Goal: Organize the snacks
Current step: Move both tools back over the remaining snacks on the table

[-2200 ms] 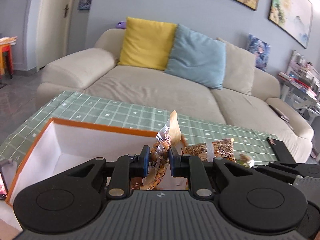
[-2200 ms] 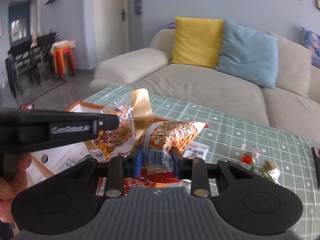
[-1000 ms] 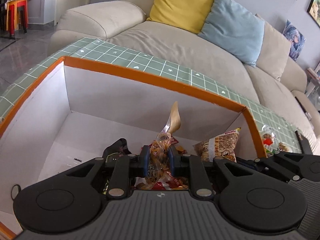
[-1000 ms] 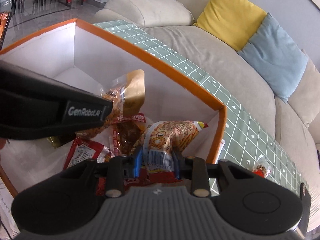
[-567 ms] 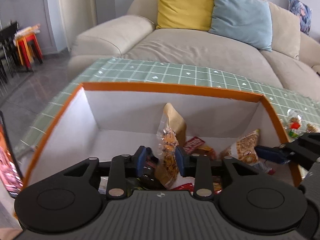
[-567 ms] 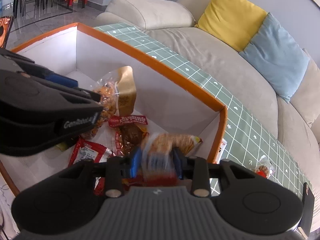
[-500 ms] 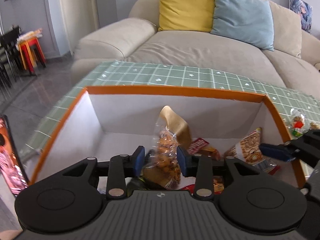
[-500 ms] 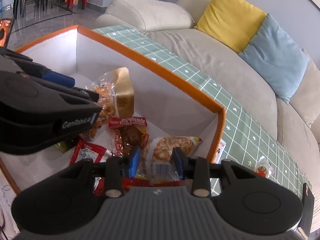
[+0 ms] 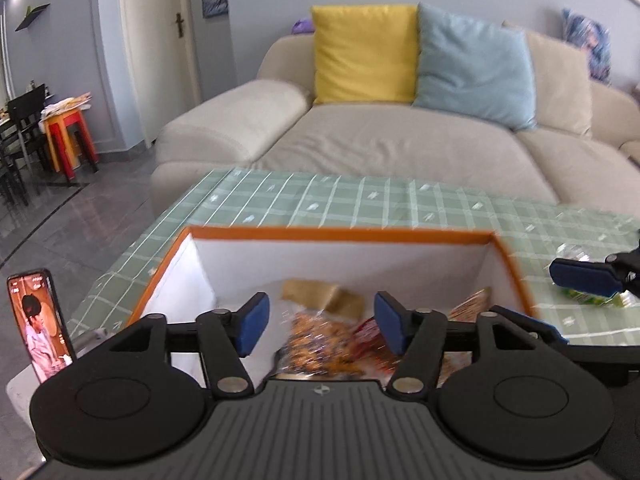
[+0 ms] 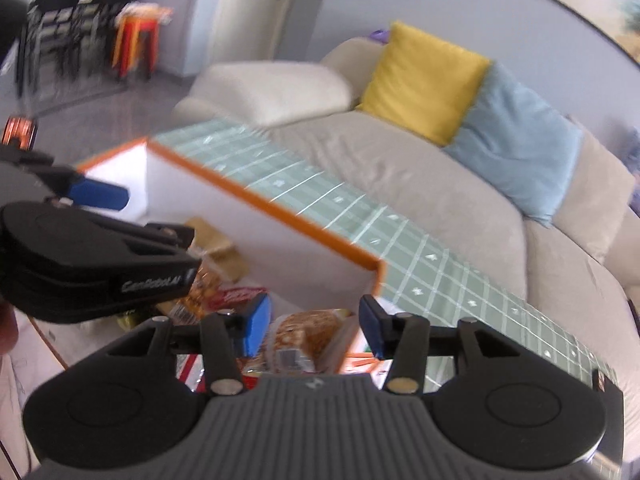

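Snacks point(image 9: 316, 344) released earlier now lie in the box point(image 9: 340, 236) below both spread hand-held grippers point(image 9: 318, 322) point(image 10: 316, 322).

left gripper point(image 9: 316, 322): matte black, ribbed grey top plate, two round hubs, silver pivot screws, blue finger pads point(image 9: 251, 323) | right gripper point(image 10: 314, 324): same build | side lettering on left gripper in white, blurred

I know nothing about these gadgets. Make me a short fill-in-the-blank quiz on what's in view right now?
1. The box holding the snacks has an ____ rim.
2. Both the left gripper and the right gripper have their jaws ____.
3. The nut bag lies ____ the box.
4. Beside the yellow cushion sits a ____ one.

Answers: orange; open; inside; blue
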